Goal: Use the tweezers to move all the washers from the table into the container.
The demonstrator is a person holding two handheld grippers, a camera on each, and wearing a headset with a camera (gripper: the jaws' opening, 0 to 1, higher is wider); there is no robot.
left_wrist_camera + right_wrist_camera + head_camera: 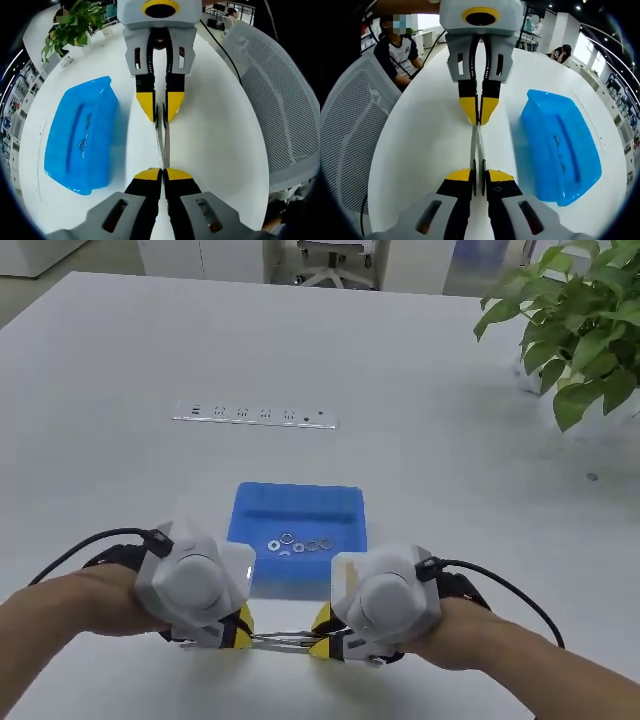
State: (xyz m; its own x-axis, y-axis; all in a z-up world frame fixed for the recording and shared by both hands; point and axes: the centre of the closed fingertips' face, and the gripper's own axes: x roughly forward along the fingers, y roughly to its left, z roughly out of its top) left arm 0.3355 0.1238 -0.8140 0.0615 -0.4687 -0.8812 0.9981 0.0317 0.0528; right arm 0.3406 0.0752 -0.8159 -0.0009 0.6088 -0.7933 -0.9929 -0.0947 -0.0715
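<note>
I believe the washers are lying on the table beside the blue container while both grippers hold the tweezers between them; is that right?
Not quite: the head view shows the washers inside the blue container, not on the table beside it. The left gripper and right gripper do hold the tweezers between them.

Head view: the left claw point(242, 627) and right claw point(322, 628) cover the container point(298, 505) near edge and most of the tweezers point(283, 640). The washers point(297, 543) are too small to count. The plant point(575, 330) is cropped by the frame edge.
</note>
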